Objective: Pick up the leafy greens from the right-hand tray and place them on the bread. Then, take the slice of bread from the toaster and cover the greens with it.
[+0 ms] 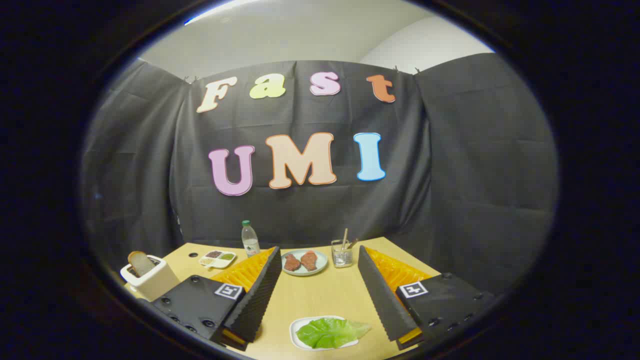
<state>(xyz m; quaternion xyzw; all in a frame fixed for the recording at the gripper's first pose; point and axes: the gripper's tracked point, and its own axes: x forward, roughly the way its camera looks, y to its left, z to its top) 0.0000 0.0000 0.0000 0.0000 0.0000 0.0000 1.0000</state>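
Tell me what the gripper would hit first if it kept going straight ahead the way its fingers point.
The open gripper has only bare table between its fingers. Straight ahead, the plate of meat pieces likely comes first, though depth is hard to judge. The leafy greens lie nearer, low between the fingers.

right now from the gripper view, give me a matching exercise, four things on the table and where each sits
Things:
1. leafy greens
2. bread slice
3. meat pieces
4. water bottle

Places:
A. standing upright at the back of the table, near the cloth wall
B. on the round plate beyond the fingertips
C. sticking up out of the white toaster
D. on the small white tray between the open fingers

Pairs: 1-D, 2-C, 3-B, 4-A

The gripper is open, its fingers holding nothing.
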